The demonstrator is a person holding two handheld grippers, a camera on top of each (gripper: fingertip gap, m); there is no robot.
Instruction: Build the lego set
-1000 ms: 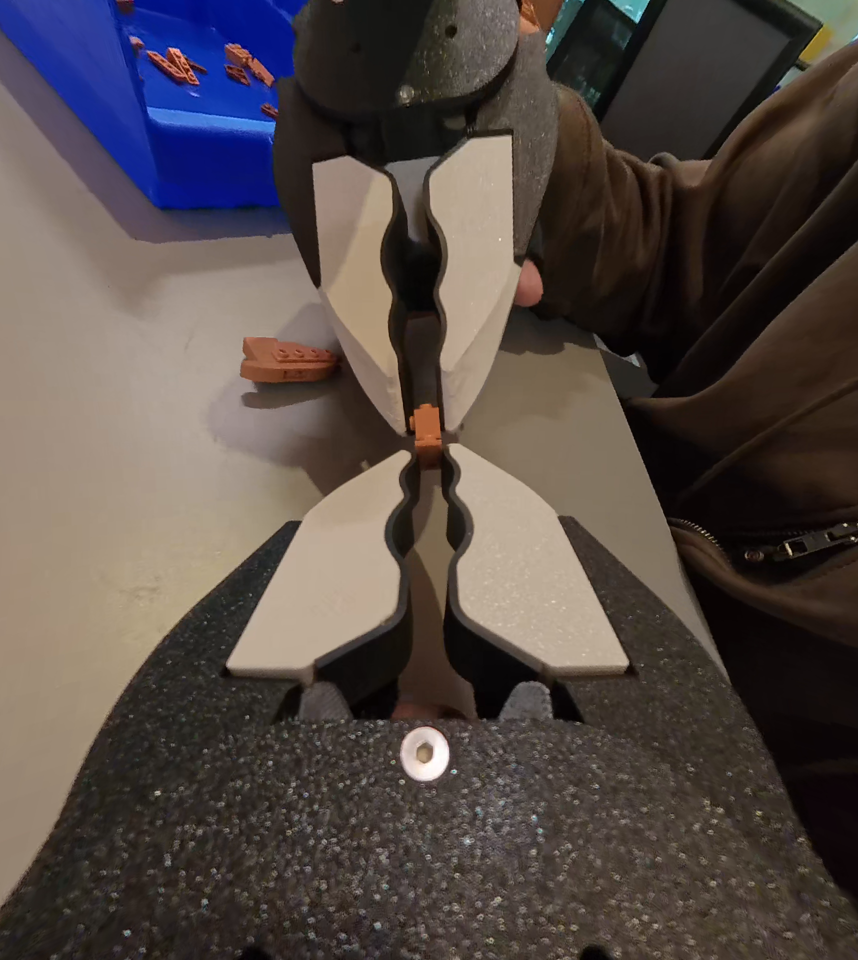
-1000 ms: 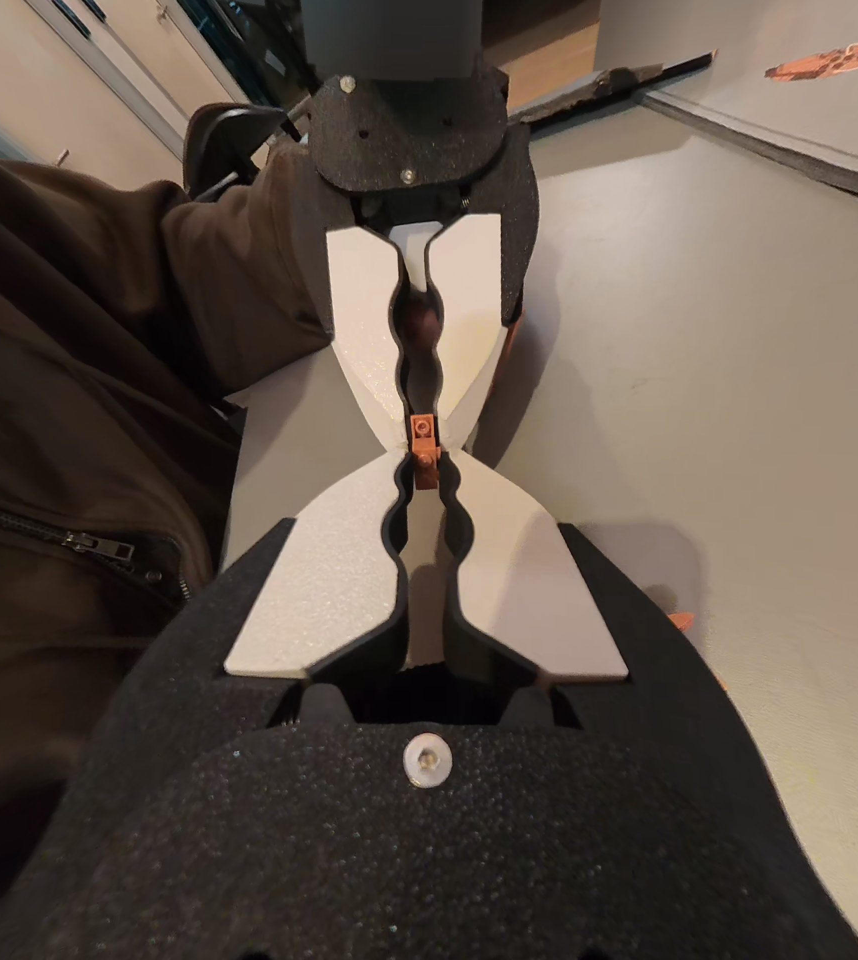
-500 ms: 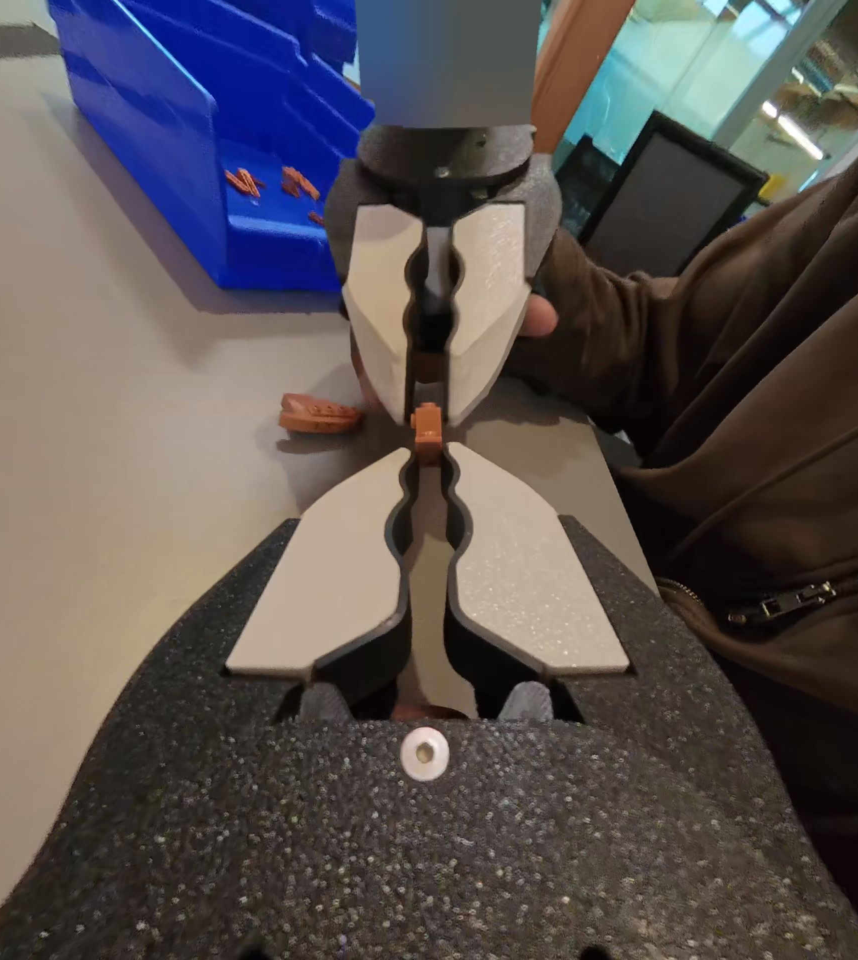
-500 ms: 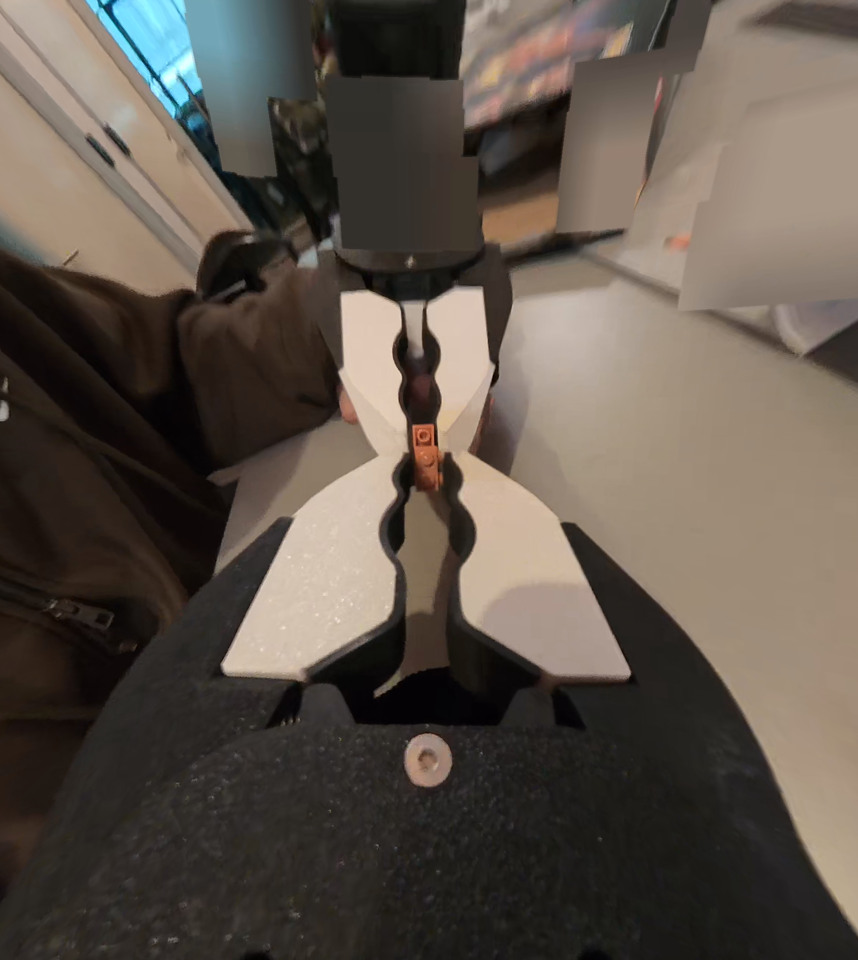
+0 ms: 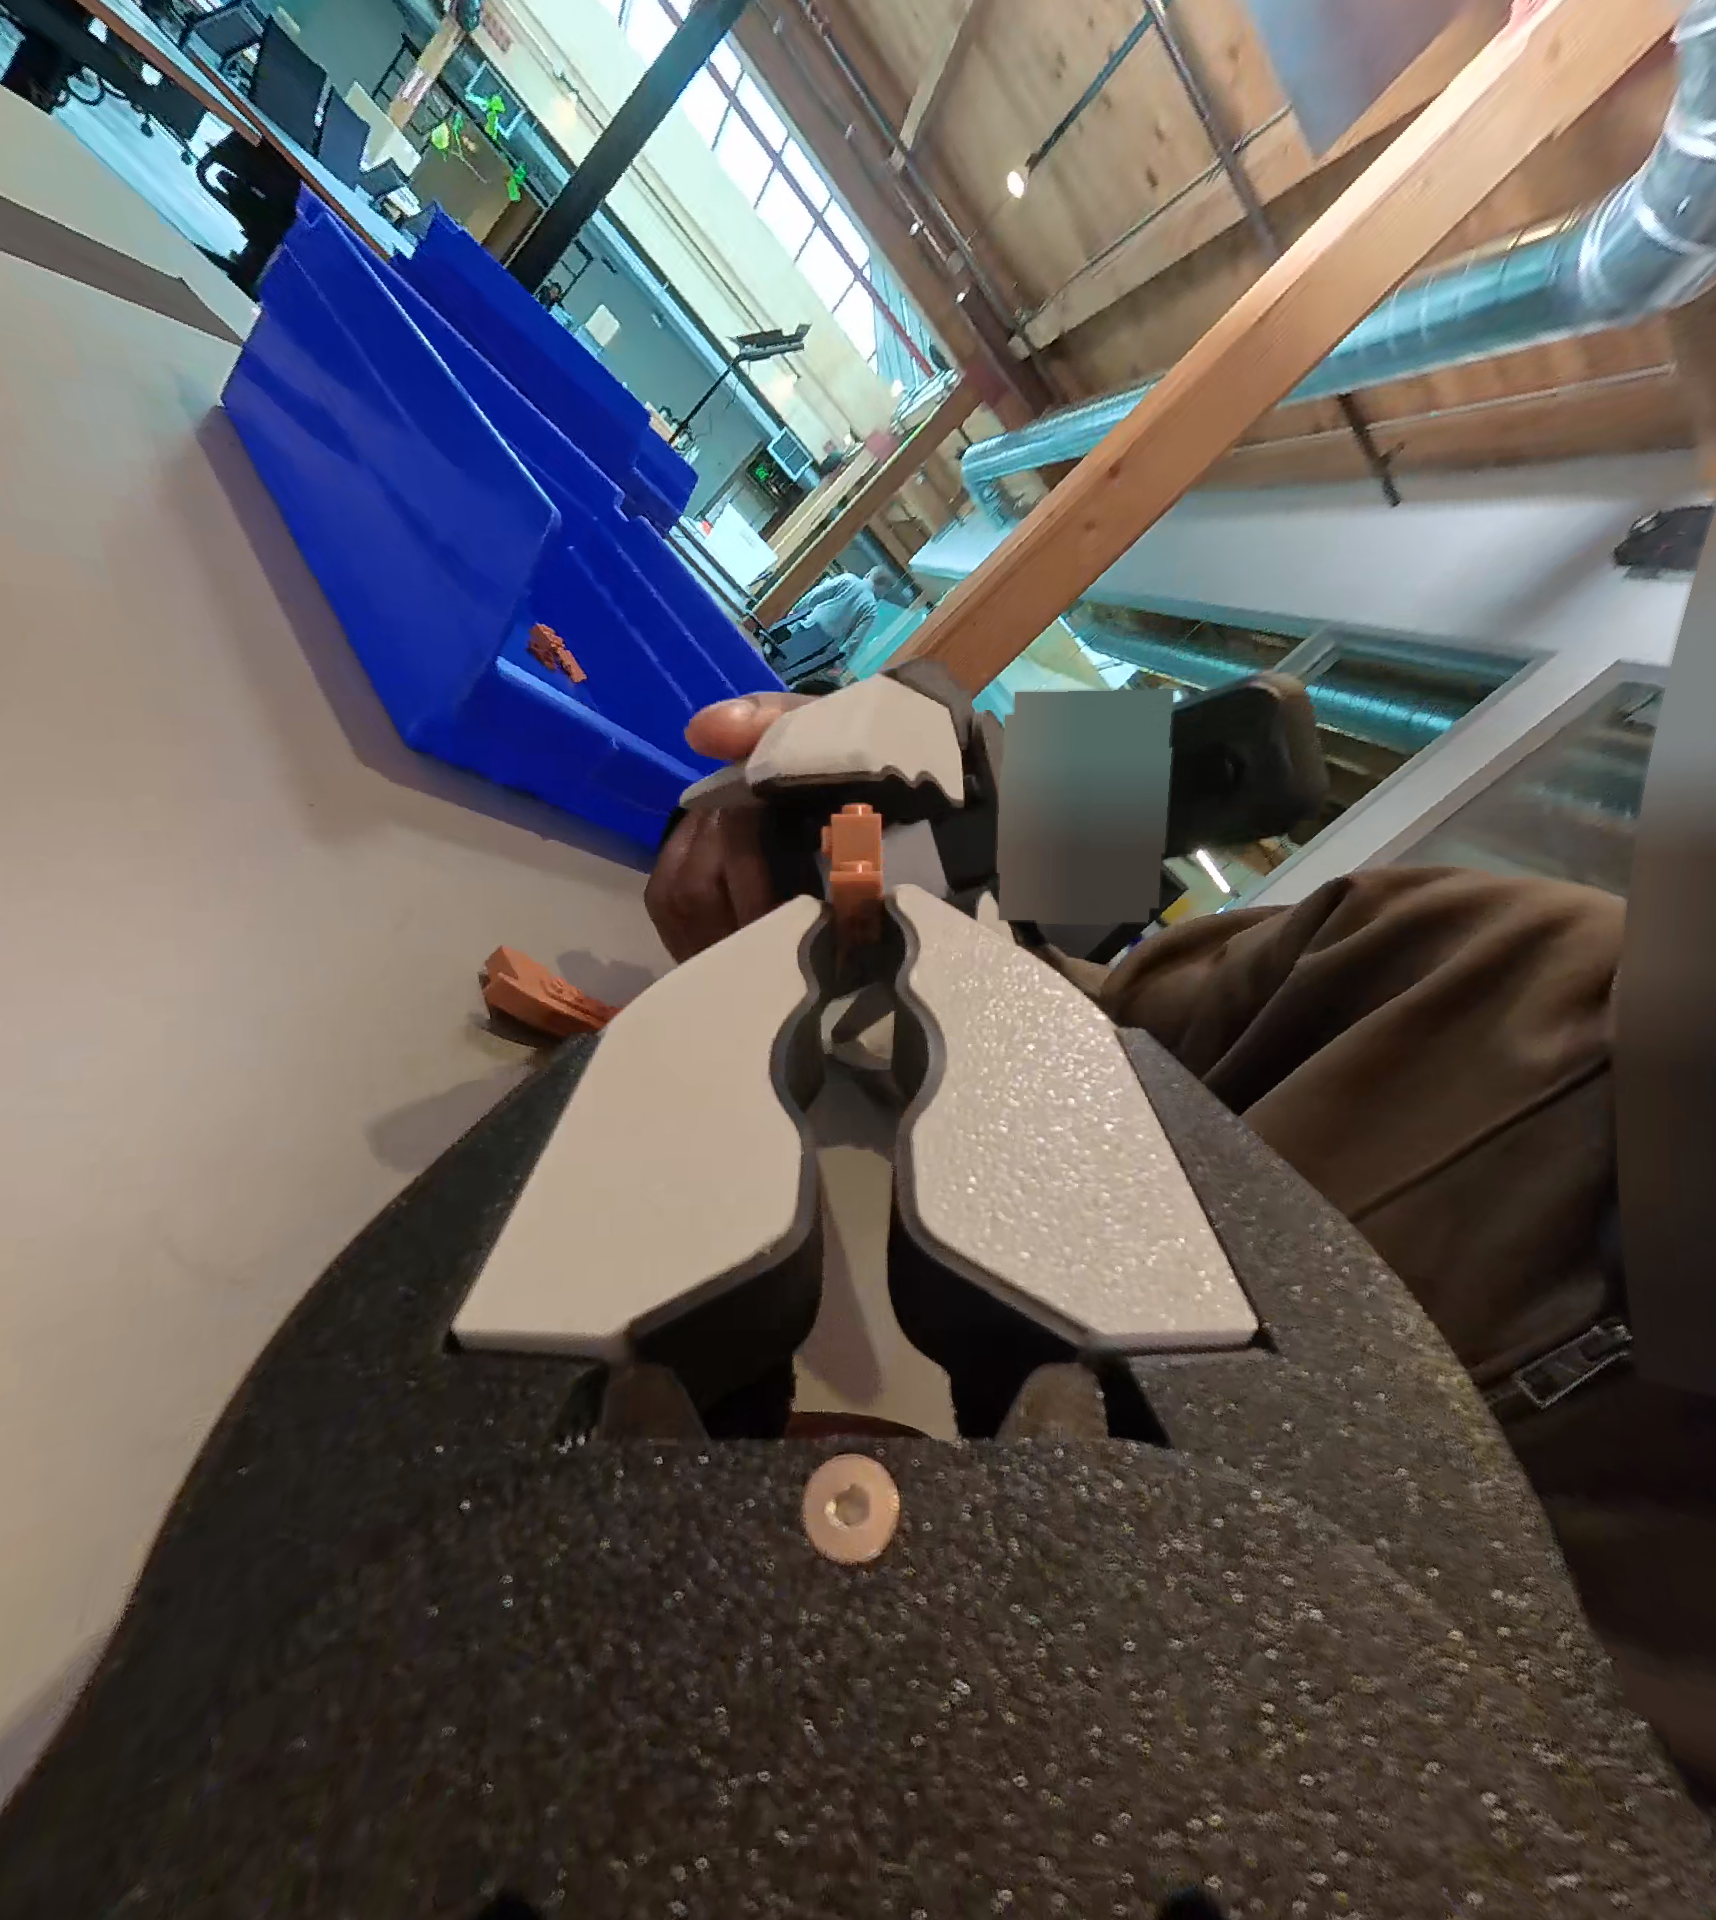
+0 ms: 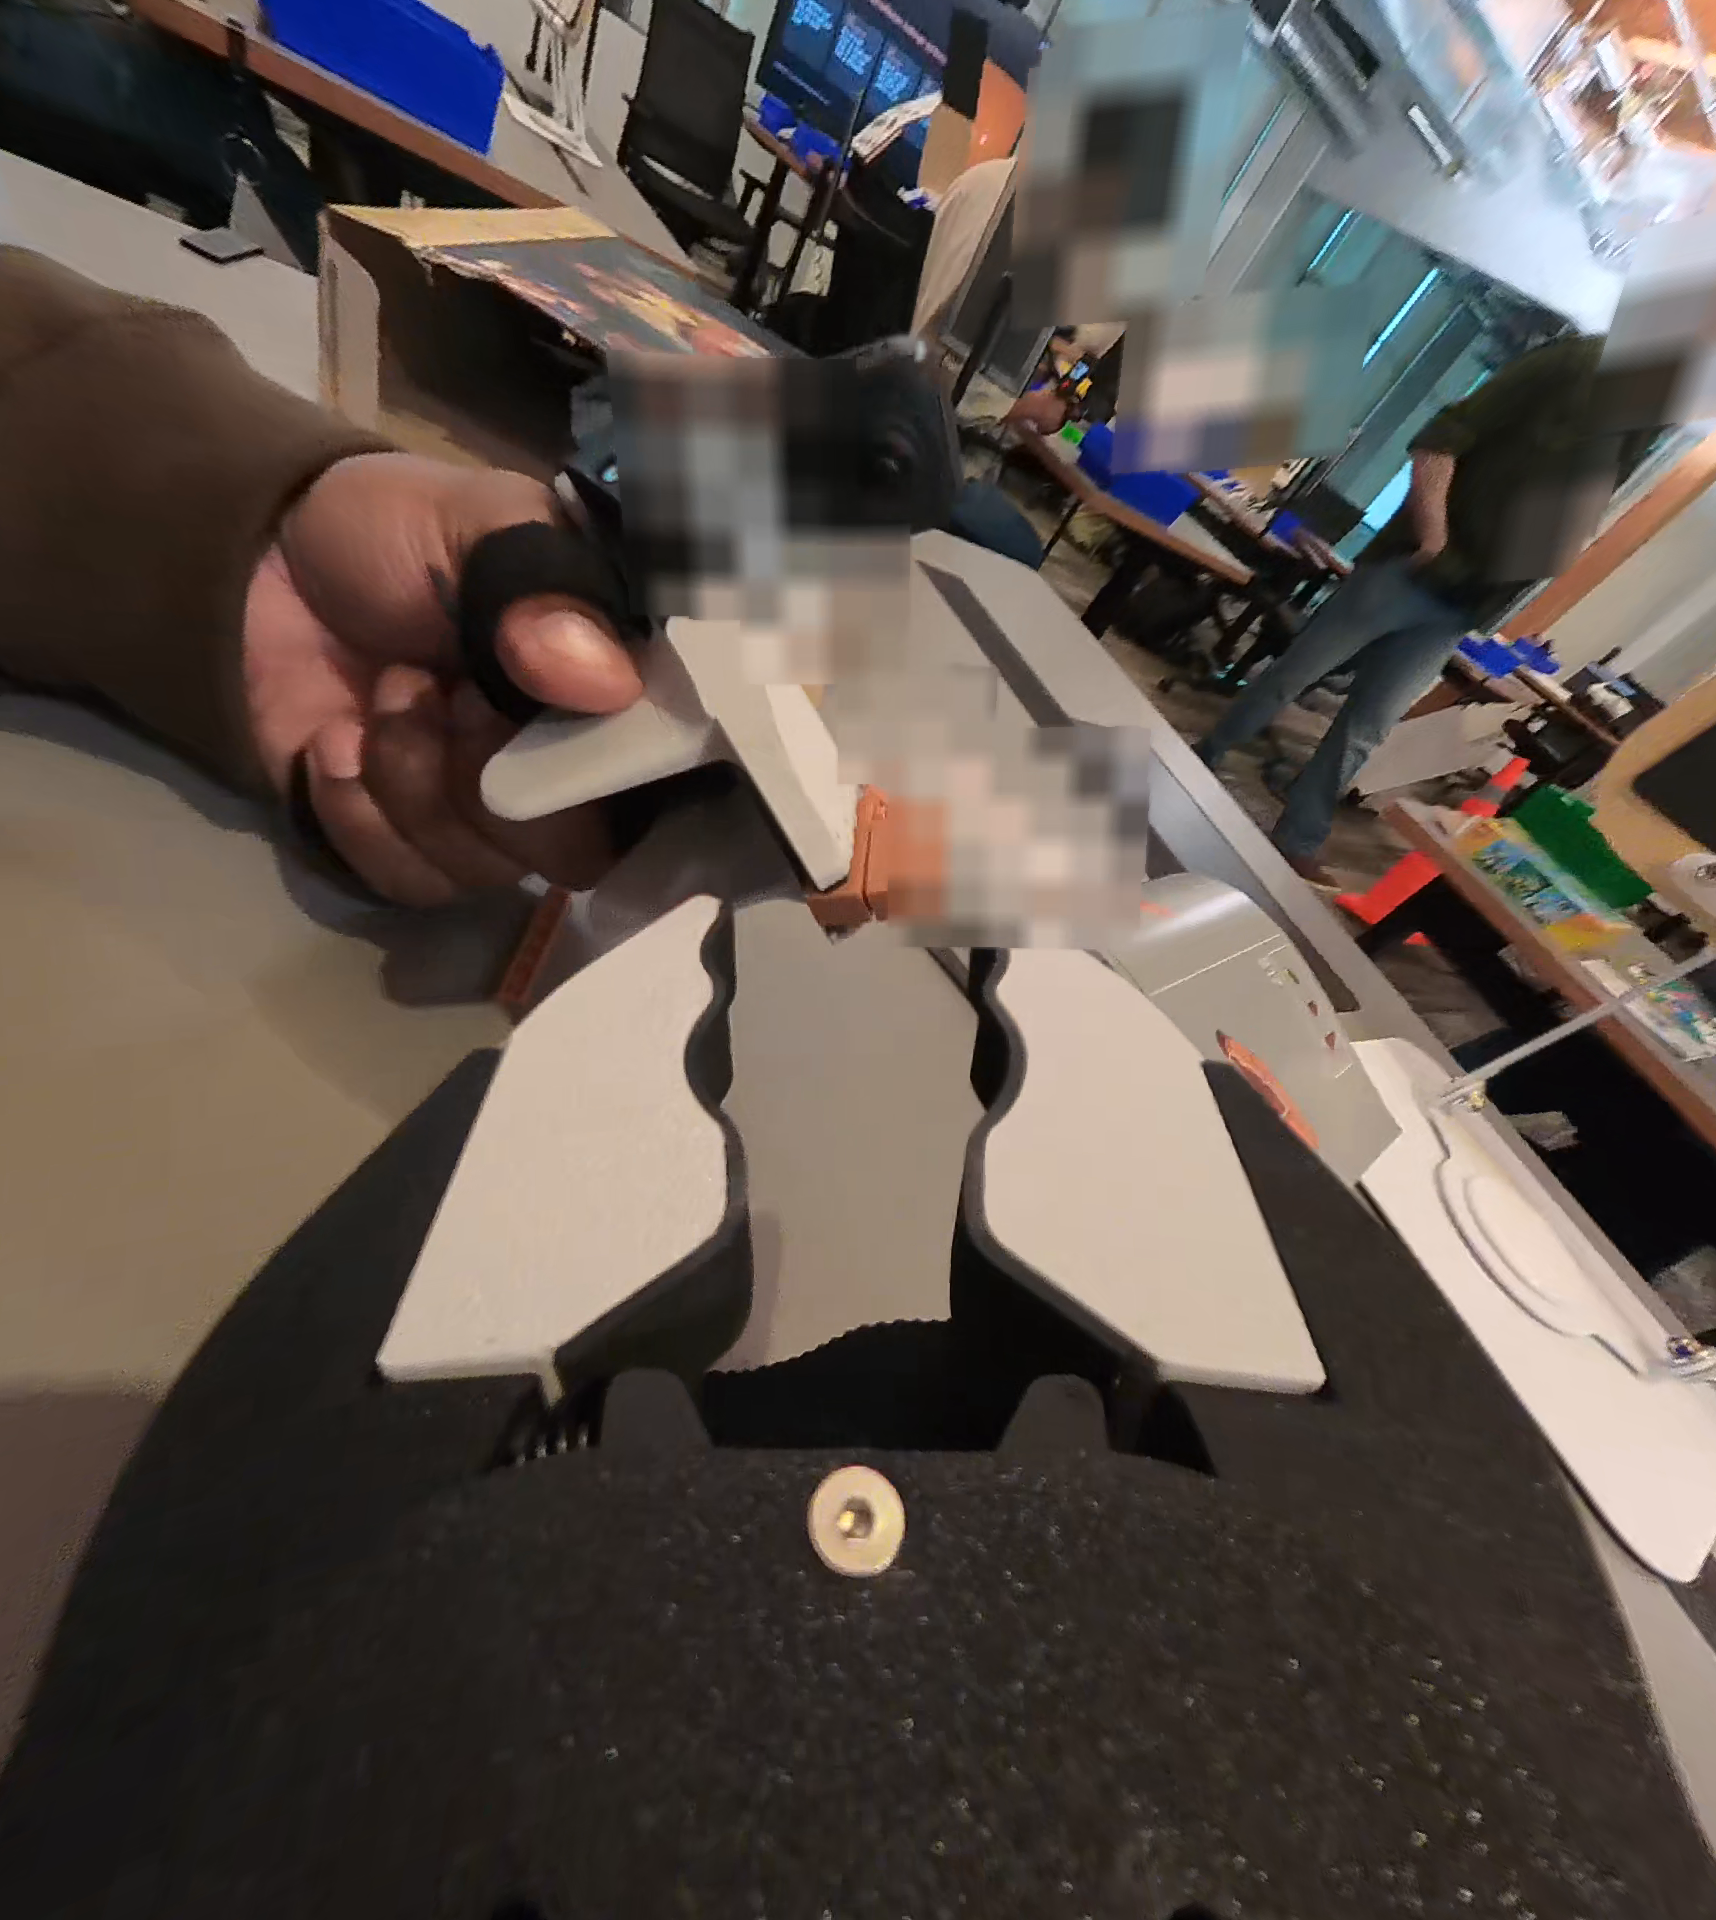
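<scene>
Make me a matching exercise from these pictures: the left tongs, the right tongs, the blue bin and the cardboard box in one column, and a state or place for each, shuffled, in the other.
Things:
1. left tongs
2. right tongs
3. blue bin
4. cardboard box

States or places:
A. open, gripping nothing
B. on the table, behind a hand
C. shut on a small brown brick
D. holds a few loose brown pieces

Pairs: 1-C, 2-A, 3-D, 4-B.
</scene>
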